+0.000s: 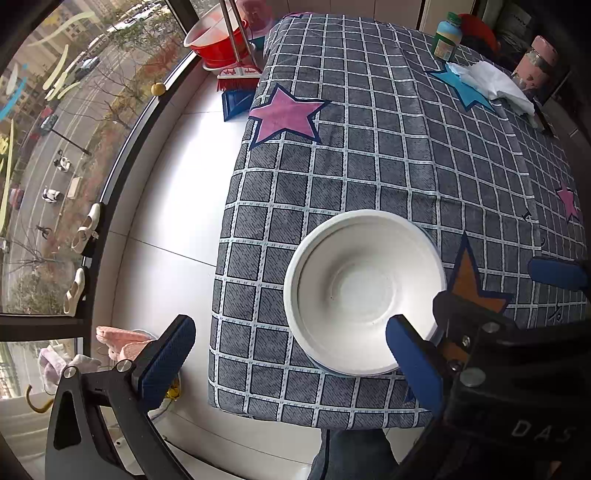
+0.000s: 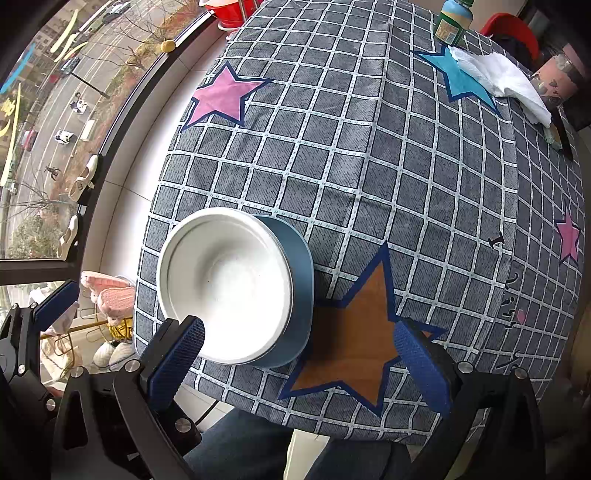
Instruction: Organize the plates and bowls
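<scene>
A white bowl (image 1: 364, 291) sits on top of a blue-grey plate (image 2: 299, 280) near the front left corner of the checked tablecloth (image 1: 369, 147). In the left wrist view only a sliver of the plate shows under the bowl. My left gripper (image 1: 291, 354) is open and empty, its right finger over the bowl's near rim and its left finger past the table edge. My right gripper (image 2: 299, 365) is open and empty, just in front of the bowl (image 2: 225, 284), over an orange star on the cloth.
A green-labelled bottle (image 1: 447, 36), white crumpled cloth (image 1: 495, 85) and a pink cup (image 1: 537, 62) stand at the table's far right. A red basin (image 1: 218, 37) and broom with dustpan (image 1: 236, 88) are on the floor by the window. My legs show under the front edge.
</scene>
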{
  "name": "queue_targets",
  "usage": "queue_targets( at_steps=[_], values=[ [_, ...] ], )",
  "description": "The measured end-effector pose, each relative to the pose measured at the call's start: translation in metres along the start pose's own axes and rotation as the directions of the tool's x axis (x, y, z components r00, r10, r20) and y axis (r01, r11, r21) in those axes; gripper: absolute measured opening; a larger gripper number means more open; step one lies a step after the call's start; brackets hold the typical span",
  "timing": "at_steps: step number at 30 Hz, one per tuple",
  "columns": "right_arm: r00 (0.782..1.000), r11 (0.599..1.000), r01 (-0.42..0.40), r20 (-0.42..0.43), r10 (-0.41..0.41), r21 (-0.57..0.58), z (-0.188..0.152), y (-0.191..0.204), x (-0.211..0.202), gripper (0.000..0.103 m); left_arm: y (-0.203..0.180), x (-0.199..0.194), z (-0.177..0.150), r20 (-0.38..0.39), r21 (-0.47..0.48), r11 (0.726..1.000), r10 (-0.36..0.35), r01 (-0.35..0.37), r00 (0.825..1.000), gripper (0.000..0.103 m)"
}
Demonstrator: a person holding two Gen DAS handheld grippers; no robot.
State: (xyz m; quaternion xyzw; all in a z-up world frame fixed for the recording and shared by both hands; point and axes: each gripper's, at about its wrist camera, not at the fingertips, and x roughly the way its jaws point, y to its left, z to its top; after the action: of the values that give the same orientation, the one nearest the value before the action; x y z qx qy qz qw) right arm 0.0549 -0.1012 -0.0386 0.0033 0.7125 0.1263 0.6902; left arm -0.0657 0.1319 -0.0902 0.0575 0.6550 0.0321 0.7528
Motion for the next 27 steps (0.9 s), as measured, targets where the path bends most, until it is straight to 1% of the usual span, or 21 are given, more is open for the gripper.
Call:
queue_targets(
  at_steps=[27],
  values=[
    [1.000, 1.000, -0.002, -0.001, 0.002, 0.007, -0.0017, 0.0000, -0.0002, 0.103, 0.0005, -0.0011, -0.0008, 0.002, 0.003, 1.000, 0.002, -0.002, 1.000, 0.103]
  ],
)
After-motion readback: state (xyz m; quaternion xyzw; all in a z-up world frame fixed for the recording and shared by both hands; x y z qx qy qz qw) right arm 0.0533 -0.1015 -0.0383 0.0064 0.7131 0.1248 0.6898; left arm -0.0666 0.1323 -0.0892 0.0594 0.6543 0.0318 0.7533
